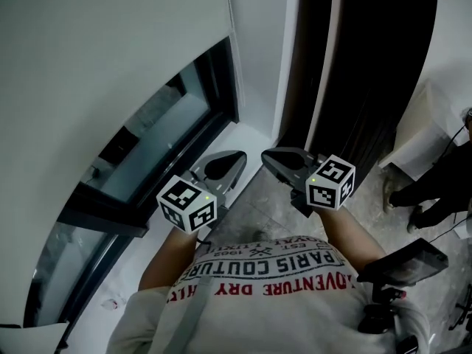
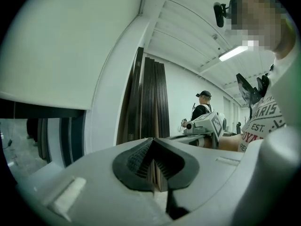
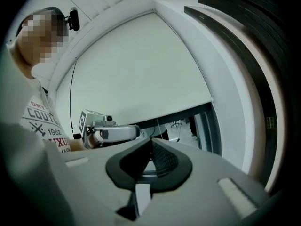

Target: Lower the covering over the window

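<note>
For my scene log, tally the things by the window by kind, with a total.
White roller blind, partly lowered: 1
Dark-framed glass window: 1
Stack of dark brown boards standing by the wall: 1
Grey two-jaw gripper: 2, the left gripper and the right gripper, both shut, empty
Total: 5

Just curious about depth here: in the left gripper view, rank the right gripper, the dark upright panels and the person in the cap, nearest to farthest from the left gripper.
1. right gripper: close by, low at the right.
2. dark upright panels: beyond it, standing by the wall at centre.
3. person in the cap: far back in the room, right of the panels.
</note>
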`<state>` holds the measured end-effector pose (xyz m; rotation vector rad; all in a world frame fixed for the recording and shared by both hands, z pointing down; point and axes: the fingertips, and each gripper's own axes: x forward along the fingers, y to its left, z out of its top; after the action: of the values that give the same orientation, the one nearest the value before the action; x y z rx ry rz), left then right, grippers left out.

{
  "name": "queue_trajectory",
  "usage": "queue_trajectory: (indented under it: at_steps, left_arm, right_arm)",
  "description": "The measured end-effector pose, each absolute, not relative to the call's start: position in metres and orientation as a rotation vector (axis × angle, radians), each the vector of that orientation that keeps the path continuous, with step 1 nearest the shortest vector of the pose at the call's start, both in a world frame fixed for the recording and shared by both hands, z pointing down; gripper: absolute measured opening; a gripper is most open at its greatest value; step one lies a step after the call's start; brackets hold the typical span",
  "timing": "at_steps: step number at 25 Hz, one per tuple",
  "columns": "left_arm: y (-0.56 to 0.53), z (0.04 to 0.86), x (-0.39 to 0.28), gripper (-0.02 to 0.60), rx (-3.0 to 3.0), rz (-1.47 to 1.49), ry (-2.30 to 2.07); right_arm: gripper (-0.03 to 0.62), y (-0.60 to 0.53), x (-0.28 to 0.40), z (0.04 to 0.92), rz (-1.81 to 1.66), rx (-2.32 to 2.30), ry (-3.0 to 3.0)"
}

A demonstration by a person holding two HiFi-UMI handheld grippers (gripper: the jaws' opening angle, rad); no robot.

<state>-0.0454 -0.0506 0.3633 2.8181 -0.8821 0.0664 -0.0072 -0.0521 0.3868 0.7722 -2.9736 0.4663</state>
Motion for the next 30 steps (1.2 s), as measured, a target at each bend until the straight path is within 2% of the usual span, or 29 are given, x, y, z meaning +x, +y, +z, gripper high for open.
queue_trajectory:
  at_steps: [30]
  left_arm:
    - [-0.034,0.366,-0.037,0.003,2.811,0.097,-0.832]
  right_arm:
    - [0.006,-0.033,-0.001,0.397,0.53,0.835,-2.975]
